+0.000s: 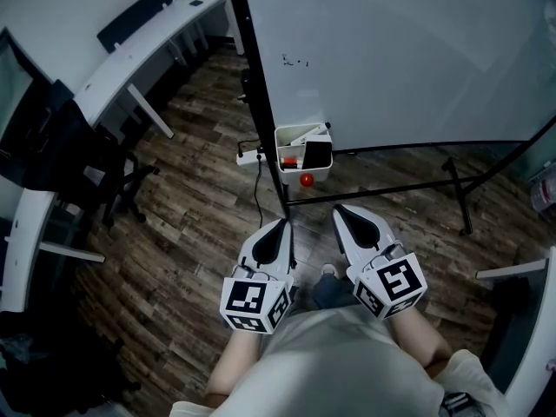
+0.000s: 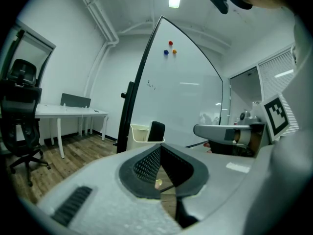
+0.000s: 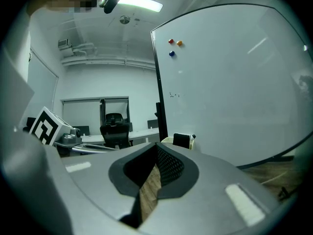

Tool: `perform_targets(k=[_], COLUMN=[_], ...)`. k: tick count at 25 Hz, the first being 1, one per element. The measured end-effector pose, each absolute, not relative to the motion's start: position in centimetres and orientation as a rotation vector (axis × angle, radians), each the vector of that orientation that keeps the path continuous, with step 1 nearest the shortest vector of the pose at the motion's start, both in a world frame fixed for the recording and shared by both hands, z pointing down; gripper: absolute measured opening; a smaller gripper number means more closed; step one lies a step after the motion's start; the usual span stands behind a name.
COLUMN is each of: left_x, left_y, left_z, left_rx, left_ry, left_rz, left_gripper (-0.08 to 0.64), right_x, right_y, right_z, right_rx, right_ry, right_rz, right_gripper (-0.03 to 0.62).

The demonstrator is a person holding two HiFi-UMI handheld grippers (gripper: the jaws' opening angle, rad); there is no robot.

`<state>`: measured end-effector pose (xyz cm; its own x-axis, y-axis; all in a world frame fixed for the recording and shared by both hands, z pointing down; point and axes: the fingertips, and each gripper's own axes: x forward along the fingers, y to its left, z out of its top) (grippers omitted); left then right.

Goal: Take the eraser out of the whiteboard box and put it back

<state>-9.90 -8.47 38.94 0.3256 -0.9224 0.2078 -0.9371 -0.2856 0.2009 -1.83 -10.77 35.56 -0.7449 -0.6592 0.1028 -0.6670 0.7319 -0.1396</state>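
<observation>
A white box [image 1: 303, 168] hangs at the lower left corner of the whiteboard [image 1: 408, 50]. A black eraser [image 1: 318, 154] stands upright in the box beside a marker, and a red magnet [image 1: 307, 180] sits just under it. My left gripper [image 1: 283, 223] and right gripper [image 1: 340, 208] hover side by side over the floor, short of the box, both pointing at it. Each is shut with nothing between its jaws. The left gripper view shows the eraser [image 2: 156, 131] ahead of the closed tips [image 2: 160, 147]. In the right gripper view it [image 3: 182, 140] stands beyond the tips [image 3: 157, 149].
The whiteboard's black stand post [image 1: 261, 102] and its floor bars [image 1: 456, 194] stand close ahead. A power strip [image 1: 249, 156] with a cable lies on the wooden floor by the post. A black office chair [image 1: 78, 159] and a white curved desk [image 1: 139, 50] are at the left.
</observation>
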Motion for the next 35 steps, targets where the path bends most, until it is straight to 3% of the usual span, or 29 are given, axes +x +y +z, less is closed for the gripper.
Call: perform_targets(k=[35], left_x=[-7.6], left_y=[-0.3], left_z=[39.2], left_rx=[2.328], left_ry=[-1.628], left_rz=[0.066], left_gripper=[0.002], right_x=[-0.6], right_y=[-1.2], right_z=[36.6], right_rx=[1.091], right_ry=[-2.859], right_rz=[0.264], right_gripper=[0.002])
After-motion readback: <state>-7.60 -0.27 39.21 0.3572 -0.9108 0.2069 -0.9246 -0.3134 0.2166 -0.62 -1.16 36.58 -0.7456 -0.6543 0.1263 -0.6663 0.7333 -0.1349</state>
